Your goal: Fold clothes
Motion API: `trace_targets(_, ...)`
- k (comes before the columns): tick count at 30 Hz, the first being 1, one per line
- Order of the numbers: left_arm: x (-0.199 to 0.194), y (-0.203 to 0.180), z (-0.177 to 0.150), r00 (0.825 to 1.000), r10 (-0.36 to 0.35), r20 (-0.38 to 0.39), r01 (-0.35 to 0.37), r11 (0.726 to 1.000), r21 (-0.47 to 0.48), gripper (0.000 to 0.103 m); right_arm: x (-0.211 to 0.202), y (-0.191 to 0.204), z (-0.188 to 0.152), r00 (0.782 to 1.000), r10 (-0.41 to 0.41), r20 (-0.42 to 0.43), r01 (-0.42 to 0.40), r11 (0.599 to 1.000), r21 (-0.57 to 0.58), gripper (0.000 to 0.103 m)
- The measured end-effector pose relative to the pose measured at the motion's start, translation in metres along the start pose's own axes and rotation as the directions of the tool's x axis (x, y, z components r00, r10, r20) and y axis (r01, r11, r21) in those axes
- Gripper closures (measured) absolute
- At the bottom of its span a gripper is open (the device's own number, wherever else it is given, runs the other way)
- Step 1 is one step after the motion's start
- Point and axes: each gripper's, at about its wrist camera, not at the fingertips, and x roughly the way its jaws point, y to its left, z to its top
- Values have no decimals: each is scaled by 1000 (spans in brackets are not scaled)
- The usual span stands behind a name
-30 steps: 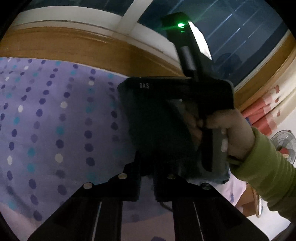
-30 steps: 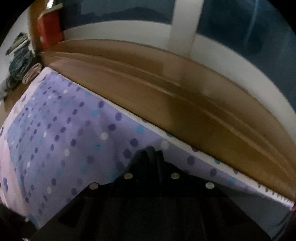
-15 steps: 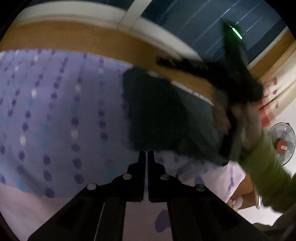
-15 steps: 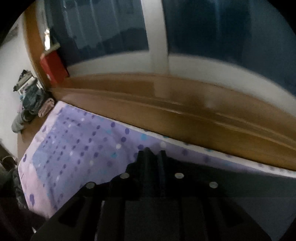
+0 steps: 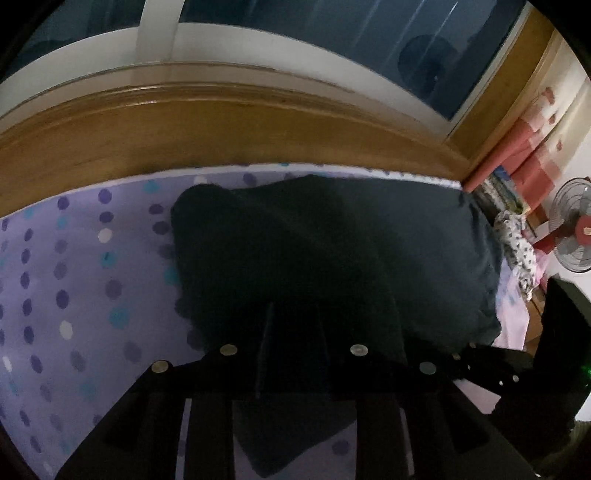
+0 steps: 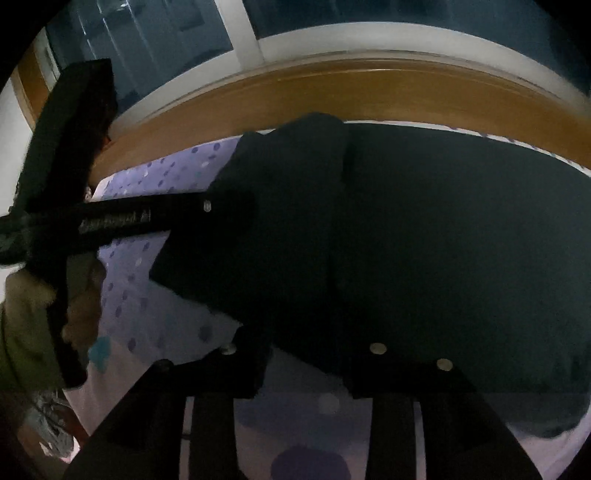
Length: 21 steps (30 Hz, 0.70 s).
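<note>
Dotted bedsheet (image 5: 74, 295): dark garment (image 5: 332, 251) long axis parallel to headboard (image 5: 184, 129); both fingers opening, gripping nothing.

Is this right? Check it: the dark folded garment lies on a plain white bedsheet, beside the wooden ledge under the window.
Not quite. The bedsheet is purple with coloured dots, not plain white, as the left wrist view shows. The dark folded garment does lie on it, beside the wooden ledge under the window.
</note>
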Motion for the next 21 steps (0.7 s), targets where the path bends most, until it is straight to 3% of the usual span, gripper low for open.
trace_targets(5,-13,8,3,999,-31,-43,33,999,42,80,-16,19,-7,992,-120,23,121,992,-43,72)
trace_targets(7,-20,16,5,999,-18,-36,20,998,55,75,-25,34,-6,988,-143,61,147,987,-65,62)
trace_targets(8,-24,19,7,999,-11,-32,13,998,61,66,-27,43,-5,986,-145,78,152,985,-86,50)
trace_targets(9,-26,22,7,1000,-5,-20,7,998,58,59,-28,55,-3,985,-144,99,155,981,-118,46)
trace_targets(10,-26,27,9,1000,7,-3,-6,999,46,58,-28,66,-1,983,-142,119,159,976,-150,45)
trace_targets(14,-24,48,13,1000,11,3,-10,1000,-23,58,-10,113,7,978,-147,147,184,941,-285,45)
trace_targets(18,-15,65,17,996,-85,-5,84,992,-93,58,16,145,6,966,-194,169,246,891,-383,45)
trace_targets(21,0,72,21,991,-128,-37,122,985,-121,58,39,150,7,967,-224,124,255,894,-370,45)
